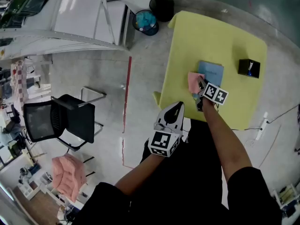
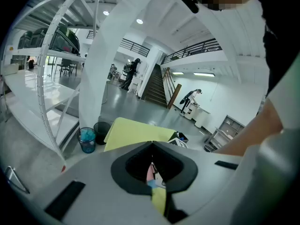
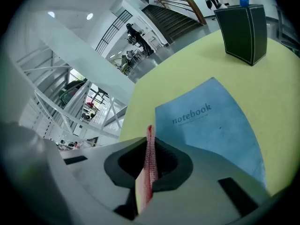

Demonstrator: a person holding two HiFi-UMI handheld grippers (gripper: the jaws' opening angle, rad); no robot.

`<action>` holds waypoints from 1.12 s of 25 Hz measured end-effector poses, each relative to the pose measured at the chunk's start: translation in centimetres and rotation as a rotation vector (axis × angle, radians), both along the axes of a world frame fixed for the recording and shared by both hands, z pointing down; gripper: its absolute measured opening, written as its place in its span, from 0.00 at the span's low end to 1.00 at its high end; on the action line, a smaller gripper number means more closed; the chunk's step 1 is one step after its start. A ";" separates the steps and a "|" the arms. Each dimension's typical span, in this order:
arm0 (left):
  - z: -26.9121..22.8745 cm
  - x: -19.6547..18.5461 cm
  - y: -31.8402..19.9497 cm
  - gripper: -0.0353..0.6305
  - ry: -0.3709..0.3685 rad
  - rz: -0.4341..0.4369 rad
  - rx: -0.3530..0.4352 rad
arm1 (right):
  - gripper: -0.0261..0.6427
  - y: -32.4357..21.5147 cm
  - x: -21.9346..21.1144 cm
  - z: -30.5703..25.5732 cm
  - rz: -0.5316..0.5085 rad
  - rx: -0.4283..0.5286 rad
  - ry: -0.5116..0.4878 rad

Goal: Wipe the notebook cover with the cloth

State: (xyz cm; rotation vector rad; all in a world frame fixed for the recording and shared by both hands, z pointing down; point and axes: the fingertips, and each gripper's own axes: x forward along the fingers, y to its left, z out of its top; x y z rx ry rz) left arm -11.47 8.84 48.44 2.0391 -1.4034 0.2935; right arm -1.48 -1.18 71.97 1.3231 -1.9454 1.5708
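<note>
Seen from above, a person stands at the near edge of a yellow table (image 1: 197,36) with a gripper in each hand. A blue notebook (image 1: 212,72) lies flat and closed near the table's middle, with a black box (image 1: 248,68) well apart from it at its 3 o'clock. The right gripper (image 1: 199,89) reaches over the table, its jaws clamped on a pink cloth (image 1: 193,82). The cloth sits at the notebook's 8 o'clock corner and overlaps its left edge. From the right gripper view the cloth shows as a thin pink fold pinched between the jaws, with the cover spreading out toward 1 o'clock beyond it. Whether the cloth presses on the cover or hangs just above cannot be told. The left gripper (image 1: 176,109) hangs off the table at the right gripper's 7 o'clock, its jaws closed together on nothing. The cloth is in hand and brought to the notebook, so the pick-up looks done. Most of the cover lies bare ahead of the cloth, so the wiping itself seems mostly left to do. No smear or mark shows which part is already wiped.
</note>
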 end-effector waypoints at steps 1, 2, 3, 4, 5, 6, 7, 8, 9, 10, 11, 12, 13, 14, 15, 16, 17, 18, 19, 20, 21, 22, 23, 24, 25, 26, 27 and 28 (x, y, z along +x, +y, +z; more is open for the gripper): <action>0.2 0.0 0.1 0.08 -0.001 -0.002 -0.004 | 0.09 0.0 0.1 0.5 -0.012 -0.003 0.013; 0.4 -0.1 0.0 0.08 -0.002 -0.011 -0.008 | 0.09 0.0 0.2 1.0 -0.030 -0.005 0.027; 0.6 -0.2 -0.1 0.08 -0.005 -0.024 -0.012 | 0.09 -0.1 0.3 1.5 -0.046 -0.008 0.040; 0.8 -0.3 -0.2 0.08 -0.009 -0.037 -0.015 | 0.10 -0.2 0.5 1.9 -0.059 -0.012 0.049; 0.8 -0.4 -0.3 0.08 -0.015 -0.047 -0.016 | 0.09 -0.3 0.7 2.2 -0.068 -0.016 0.054; 0.9 -0.5 -0.4 0.08 -0.023 -0.055 -0.018 | 0.10 -0.2 0.8 2.5 -0.076 -0.020 0.056; 0.9 -0.6 -0.4 0.08 -0.030 -0.062 -0.022 | 0.09 -0.1 0.9 2.7 -0.085 -0.022 0.057; 1.0 -0.7 -0.4 0.08 -0.034 -0.070 -0.027 | 0.09 0.0 0.9 2.7 -0.094 -0.023 0.059; 1.0 -0.7 -0.4 0.08 -0.036 -0.077 -0.034 | 0.09 0.1 0.9 2.7 -0.102 -0.024 0.062; 1.0 -0.7 -0.4 0.08 -0.039 -0.081 -0.040 | 0.09 0.1 1.0 2.7 -0.106 -0.026 0.063; 1.0 -0.6 -0.5 0.08 -0.044 -0.081 -0.041 | 0.09 0.1 1.1 2.6 -0.106 -0.031 0.064; 0.9 -0.3 -0.7 0.08 -0.049 -0.078 -0.039 | 0.09 0.1 1.4 2.6 -0.102 -0.035 0.062; 0.7 0.0 -0.9 0.08 -0.053 -0.074 -0.035 | 0.09 0.2 1.7 2.6 -0.098 -0.038 0.060; 0.6 0.5 -1.1 0.08 -0.054 -0.069 -0.031 | 0.09 0.2 2.0 2.6 -0.097 -0.040 0.057; 0.4 0.9 -1.3 0.08 -0.053 -0.064 -0.027 | 0.09 0.3 2.2 2.6 -0.102 -0.040 0.054; 0.3 1.4 -1.5 0.08 -0.051 -0.058 -0.025 | 0.09 0.3 2.4 2.6 -0.113 -0.040 0.053; 0.3 1.8 -1.7 0.08 -0.050 -0.051 -0.023 | 0.09 0.2 2.4 2.6 -0.124 -0.040 0.052; 0.3 2.2 -1.8 0.08 -0.050 -0.043 -0.022 | 0.09 0.2 2.5 2.6 -0.131 -0.040 0.051; 0.4 2.6 -1.9 0.08 -0.050 -0.035 -0.022 | 0.09 0.1 2.5 2.6 -0.133 -0.041 0.049; 0.4 2.9 -1.9 0.08 -0.052 -0.029 -0.022 | 0.09 0.1 2.6 2.7 -0.130 -0.043 0.049; 0.5 3.1 -2.0 0.08 -0.053 -0.025 -0.023 | 0.09 0.1 2.7 2.7 -0.127 -0.044 0.050; 0.6 3.2 -2.0 0.08 -0.053 -0.024 -0.024 | 0.09 0.1 2.8 2.7 -0.127 -0.045 0.053; 0.6 3.4 -2.1 0.08 -0.054 -0.024 -0.025 | 0.09 0.0 2.8 2.7 -0.130 -0.046 0.058; 0.6 3.4 -2.2 0.08 -0.055 -0.023 -0.025 | 0.09 0.0 2.7 2.7 -0.134 -0.047 0.063; 0.7 3.5 -2.4 0.08 -0.055 -0.021 -0.026 | 0.09 -0.1 2.7 2.7 -0.136 -0.049 0.066; 0.7 3.7 -2.5 0.08 -0.056 -0.018 -0.026 | 0.09 -0.1 2.7 2.7 -0.137 -0.051 0.067; 0.7 3.8 -2.5 0.08 -0.057 -0.015 -0.026 | 0.09 0.0 2.7 2.7 -0.136 -0.053 0.068; 0.7 4.0 -2.6 0.08 -0.057 -0.011 -0.027 | 0.09 0.0 2.8 2.7 -0.133 -0.055 0.069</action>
